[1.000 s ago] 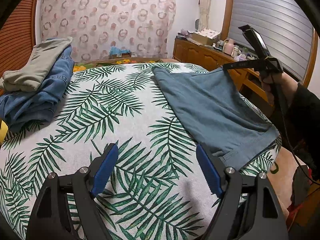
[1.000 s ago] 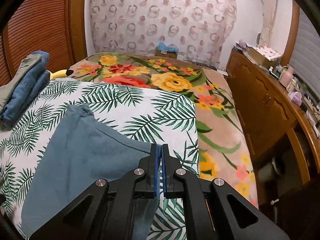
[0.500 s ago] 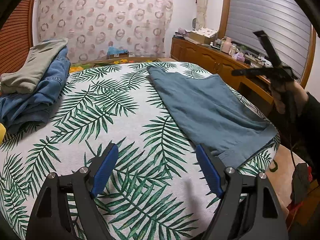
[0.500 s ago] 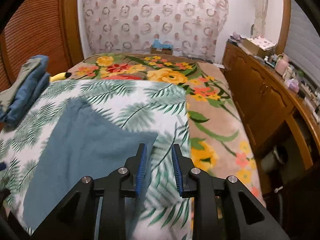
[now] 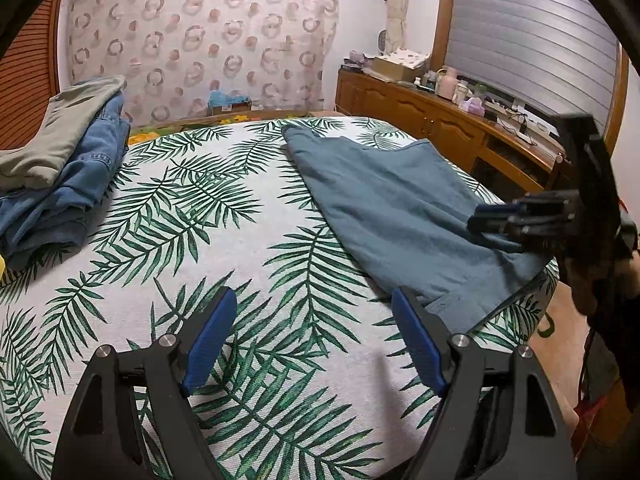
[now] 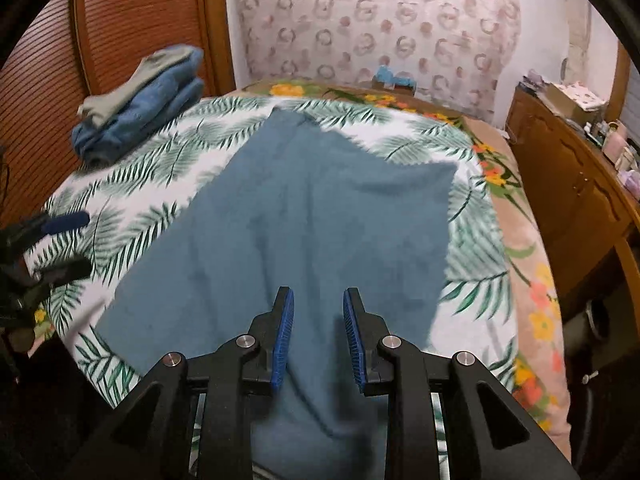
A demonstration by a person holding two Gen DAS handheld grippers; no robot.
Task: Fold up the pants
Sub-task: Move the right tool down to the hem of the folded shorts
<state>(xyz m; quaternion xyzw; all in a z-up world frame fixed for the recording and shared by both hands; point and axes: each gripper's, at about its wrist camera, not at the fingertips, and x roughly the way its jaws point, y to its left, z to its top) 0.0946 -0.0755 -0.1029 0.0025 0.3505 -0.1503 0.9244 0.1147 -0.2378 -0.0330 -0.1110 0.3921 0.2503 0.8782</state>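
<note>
Leaf-print bedspread (image 6: 132, 184) bears flat blue pants (image 6: 304, 216), both tools parted.

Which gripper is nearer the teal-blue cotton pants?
Right. The right gripper hangs open directly above the teal-blue cotton pants; the left gripper hovers open over the palm-leaf bedspread beside them.

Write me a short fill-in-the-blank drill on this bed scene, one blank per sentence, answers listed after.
1. The teal pants lie spread on a cover printed with green ____ leaves.
2. In the folded pile, a grey-green garment sits on top of blue ____.
3. The right tool hangs over the pants with its jaws ____.
4. The left tool is open above the ____ cover, beside the pants.

Answers: palm; jeans; open; bed
</note>
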